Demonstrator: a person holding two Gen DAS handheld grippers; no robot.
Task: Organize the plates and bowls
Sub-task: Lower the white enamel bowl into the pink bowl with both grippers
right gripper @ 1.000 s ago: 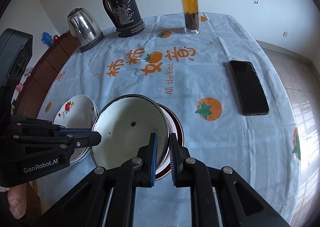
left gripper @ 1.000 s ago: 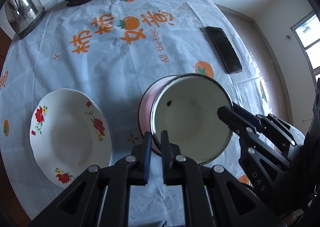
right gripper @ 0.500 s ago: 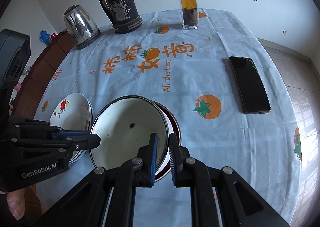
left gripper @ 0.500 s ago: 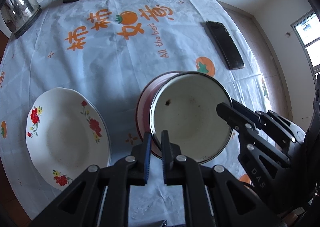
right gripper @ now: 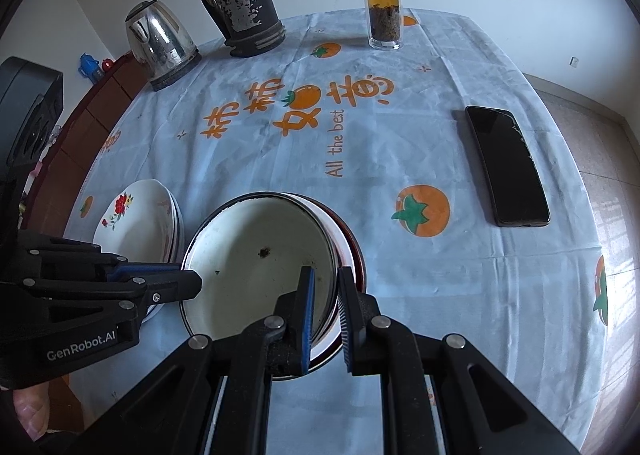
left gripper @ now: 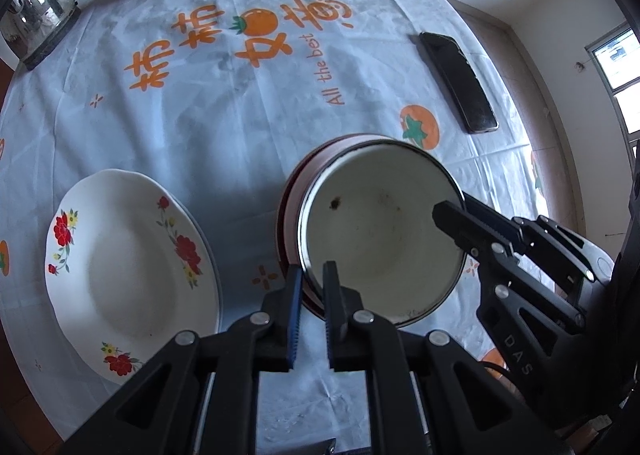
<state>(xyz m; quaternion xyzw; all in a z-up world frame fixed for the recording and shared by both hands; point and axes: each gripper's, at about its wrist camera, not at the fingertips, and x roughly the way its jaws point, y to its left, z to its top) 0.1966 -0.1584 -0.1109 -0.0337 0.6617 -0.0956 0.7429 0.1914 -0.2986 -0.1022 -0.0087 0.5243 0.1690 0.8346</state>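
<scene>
Here both tongs pinch the white enamel bowl's rim, seemingly nested in a red bowl.

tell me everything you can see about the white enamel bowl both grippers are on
The white enamel bowl looks like metal, with a thin dark rim and a few dark chips and specks inside. It is empty and tilted, nested on a red-sided bowl on the tablecloth. The left hand-held gripper pinches its near rim; the right hand-held gripper pinches the opposite rim. A floral plate lies beside it.

Both wrist views look steeply down, close over table; share white bowl.
</scene>
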